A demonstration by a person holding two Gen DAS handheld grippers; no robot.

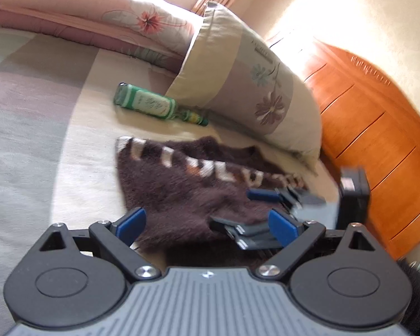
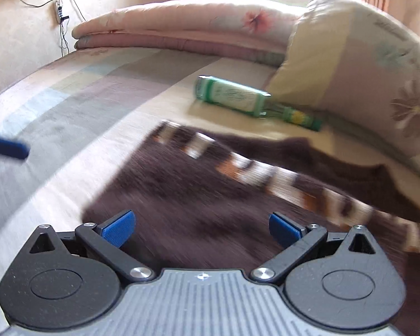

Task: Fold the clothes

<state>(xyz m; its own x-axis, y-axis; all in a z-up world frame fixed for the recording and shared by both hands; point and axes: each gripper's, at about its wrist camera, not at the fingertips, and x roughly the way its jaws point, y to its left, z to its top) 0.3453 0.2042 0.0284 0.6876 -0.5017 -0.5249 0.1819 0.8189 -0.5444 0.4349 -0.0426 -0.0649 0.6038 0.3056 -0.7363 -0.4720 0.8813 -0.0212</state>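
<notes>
The dark brown fuzzy sweater (image 2: 198, 196) lies spread on the bed (image 2: 70, 117), ahead of both pairs of fingers. The left gripper (image 1: 207, 225) and right gripper (image 2: 201, 228) gape wide, holding nothing. Blur hides its creases, so it may be mid-fold; any next grasp needs an edge.

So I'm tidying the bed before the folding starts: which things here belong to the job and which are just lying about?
Part of the job:
- dark brown fuzzy garment spread on the bed
- left gripper, open
- right gripper, open

Just lying about:
- green bottle on its side
- floral pillow
- folded pink quilt
</notes>
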